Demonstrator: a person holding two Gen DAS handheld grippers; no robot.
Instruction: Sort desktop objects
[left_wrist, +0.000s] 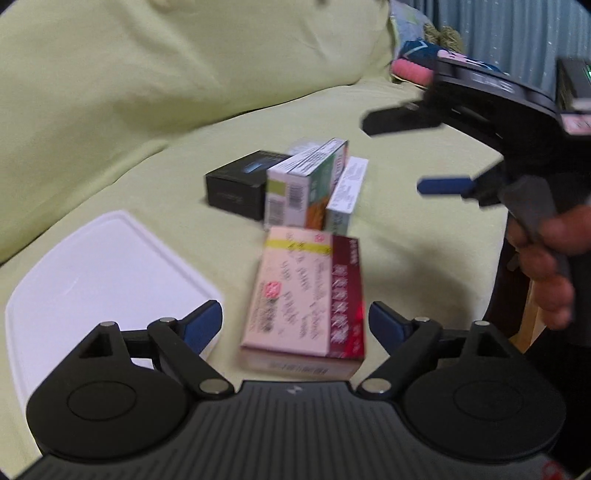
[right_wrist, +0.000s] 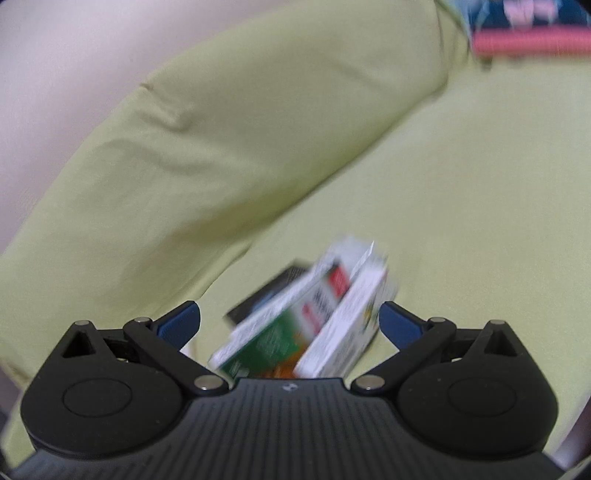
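Observation:
A pink and dark red box (left_wrist: 306, 295) lies flat on the green sheet, just ahead of my open left gripper (left_wrist: 295, 325). Behind it stand a green and orange box (left_wrist: 303, 188), a white box (left_wrist: 347, 192) and a black box (left_wrist: 240, 184), all close together. My right gripper (left_wrist: 399, 155) hovers open above and to the right of them, held by a hand (left_wrist: 546, 266). In the right wrist view, the right gripper (right_wrist: 290, 325) is open over the green box (right_wrist: 273, 332) and the white box (right_wrist: 351, 328), with the black box (right_wrist: 266, 295) behind.
A white plastic lid or tray (left_wrist: 99, 280) lies on the sheet at the left. A green cushion (left_wrist: 147, 74) rises behind the boxes. Pink and blue items (left_wrist: 413, 62) sit at the far right corner, near a curtain.

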